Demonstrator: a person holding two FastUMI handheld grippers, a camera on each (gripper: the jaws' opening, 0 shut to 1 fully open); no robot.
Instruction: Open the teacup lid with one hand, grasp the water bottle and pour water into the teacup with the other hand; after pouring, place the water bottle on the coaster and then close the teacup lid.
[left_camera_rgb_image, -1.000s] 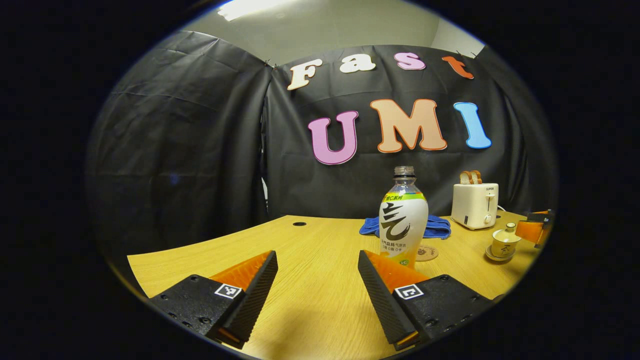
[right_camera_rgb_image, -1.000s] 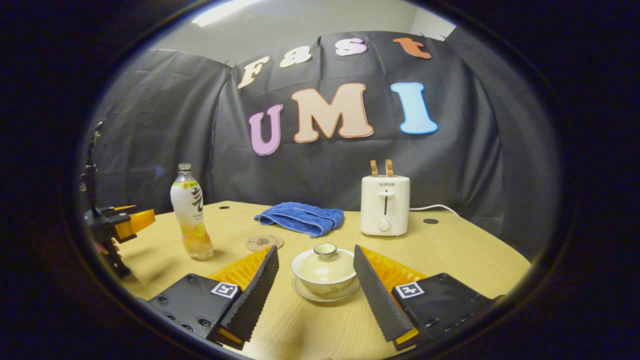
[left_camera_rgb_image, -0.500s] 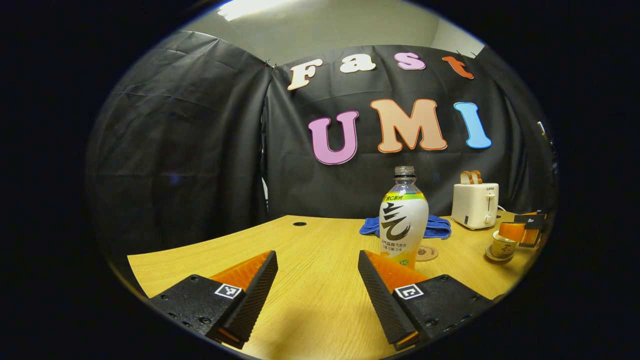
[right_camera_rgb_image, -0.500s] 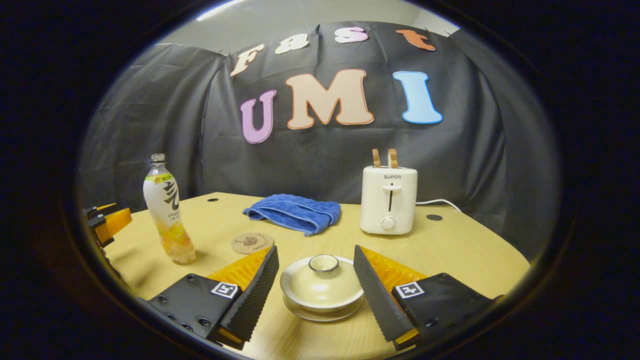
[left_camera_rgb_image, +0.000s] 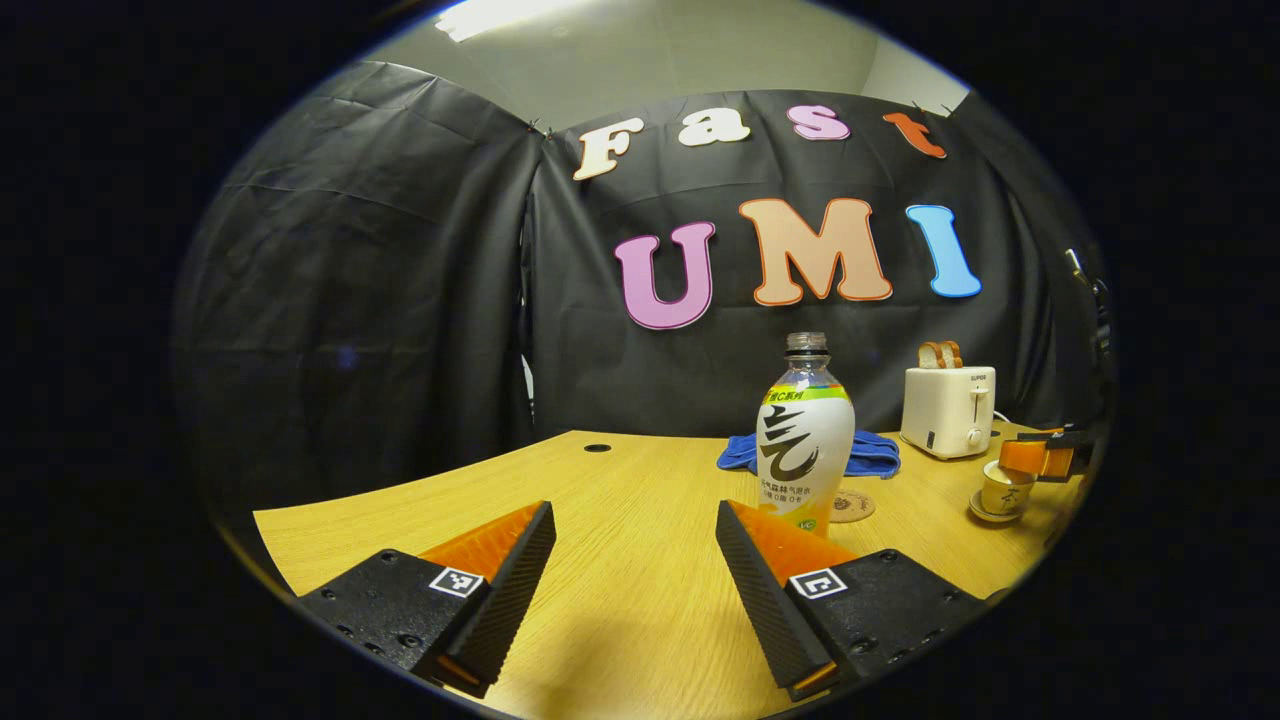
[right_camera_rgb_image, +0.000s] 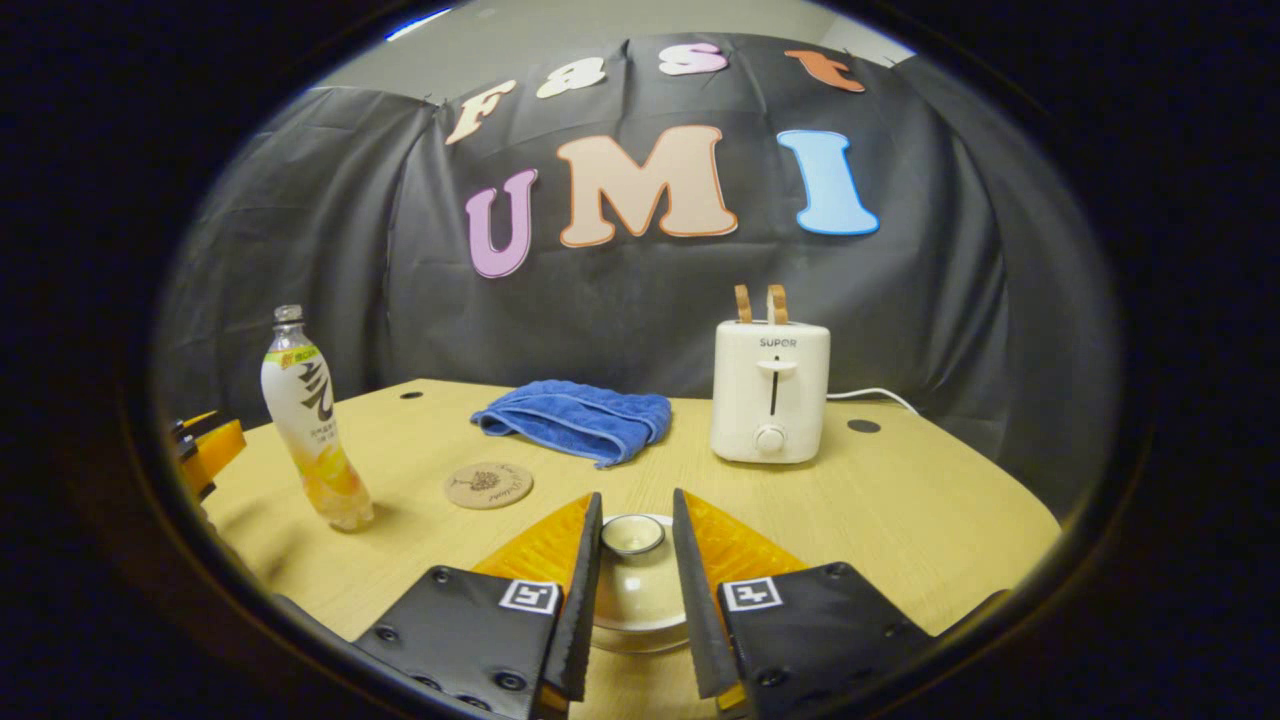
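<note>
- Now R gripper (right_camera_rgb_image: 636, 600) had closed in on teacup lid (right_camera_rgb_image: 634, 585), fingers flanking its knob, contact unclear
- L gripper (left_camera_rgb_image: 635, 590) gaped wide, near-left of water bottle (left_camera_rgb_image: 805, 432)
- coaster (right_camera_rgb_image: 488, 485) sat between bottle & teacup

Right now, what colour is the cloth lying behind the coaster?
Blue; the cloth shows best in the right gripper view.

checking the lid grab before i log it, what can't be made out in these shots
- Right gripper view: whether the right gripper fingers touch the lid knob; gaps are too slim to judge.
- Right gripper view: the teacup body, hidden behind the fingers.
- Left gripper view: the teacup lid, hidden by the right gripper.
- Either view: the water bottle level, masked by its label.
</note>
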